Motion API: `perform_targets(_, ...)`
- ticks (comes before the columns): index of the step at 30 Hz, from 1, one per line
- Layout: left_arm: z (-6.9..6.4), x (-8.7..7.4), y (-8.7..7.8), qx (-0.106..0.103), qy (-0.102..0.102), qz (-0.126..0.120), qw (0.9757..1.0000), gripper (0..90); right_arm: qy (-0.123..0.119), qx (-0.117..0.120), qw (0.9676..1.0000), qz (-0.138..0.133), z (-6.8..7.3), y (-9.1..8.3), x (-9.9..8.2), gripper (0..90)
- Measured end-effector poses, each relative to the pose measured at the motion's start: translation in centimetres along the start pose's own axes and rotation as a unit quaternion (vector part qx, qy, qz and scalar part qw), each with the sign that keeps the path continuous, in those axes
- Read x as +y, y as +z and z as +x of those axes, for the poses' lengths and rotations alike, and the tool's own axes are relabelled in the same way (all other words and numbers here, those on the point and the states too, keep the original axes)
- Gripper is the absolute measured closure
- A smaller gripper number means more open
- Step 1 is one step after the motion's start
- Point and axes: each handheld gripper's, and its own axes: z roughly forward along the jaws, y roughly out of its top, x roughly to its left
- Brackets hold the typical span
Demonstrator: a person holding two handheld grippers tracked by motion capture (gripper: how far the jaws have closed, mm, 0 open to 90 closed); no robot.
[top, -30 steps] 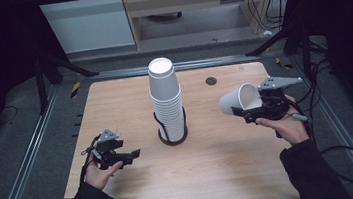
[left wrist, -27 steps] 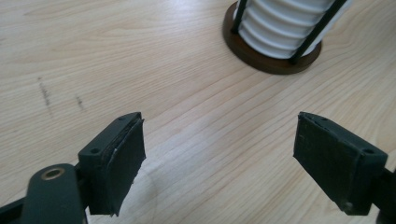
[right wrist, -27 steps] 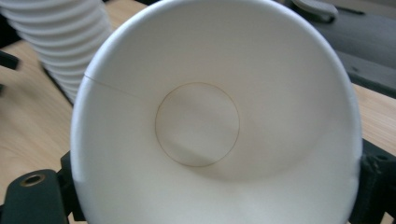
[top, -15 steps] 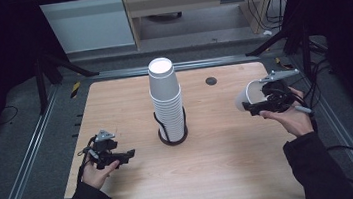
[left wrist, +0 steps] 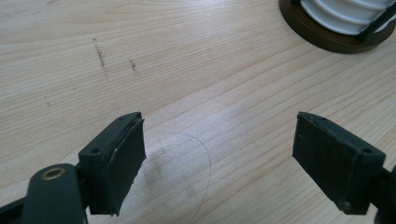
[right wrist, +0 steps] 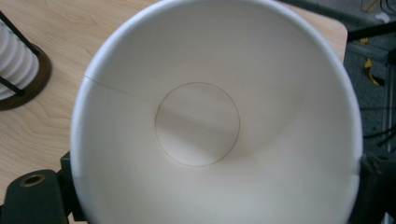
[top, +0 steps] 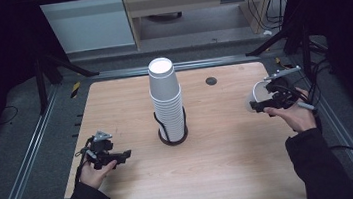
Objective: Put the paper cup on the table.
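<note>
A tall stack of upside-down white paper cups point(top: 166, 98) stands at the table's middle in a black wire holder with a round base point(top: 172, 136). My right gripper point(top: 264, 102) hovers near the table's right edge, shut on a single white paper cup point(top: 256, 95) that lies tilted on its side. In the right gripper view I look straight into that cup point(right wrist: 210, 121), a black jaw on each side of its rim. My left gripper point(top: 123, 156) rests low at the front left, open with bare wood between its pads point(left wrist: 119, 161).
A small black disc point(top: 211, 81) lies on the wooden table point(top: 223, 174) behind the stack. The holder's base point(left wrist: 327, 37) sits just ahead and to the right of my left gripper's jaws. Metal rails run along both table sides.
My right gripper has carried the cup rightward, away from the stack toward the table's right edge, turning it a little. The left gripper has stayed in place.
</note>
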Motion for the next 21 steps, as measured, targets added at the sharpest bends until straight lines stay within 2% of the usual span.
perform_targets(1,0.1,0.0,-0.1,0.005,-0.001,0.0,1.0,16.1,0.001,-0.004,0.9999,0.013,-0.2,0.4,-0.1,11.1)
perform_targets(2,0.1,0.0,-0.1,0.005,-0.001,0.0,1.0,16.1,0.001,-0.004,0.9999,0.013,-0.2,0.4,-0.1,11.1)
perform_targets(10,0.4,0.1,-0.5,0.012,-0.007,-0.009,0.9999,16.2,0.013,-0.012,0.9976,0.067,-0.6,2.6,-0.4,11.1)
perform_targets(15,0.5,0.2,-0.9,0.015,-0.012,-0.019,0.9996,16.3,0.007,-0.017,0.9943,0.105,-0.6,4.1,-0.5,11.1)
perform_targets(21,0.6,0.5,-1.6,0.019,-0.016,-0.033,0.9992,16.5,0.008,-0.021,0.9905,0.136,-0.6,5.1,-0.6,11.2)
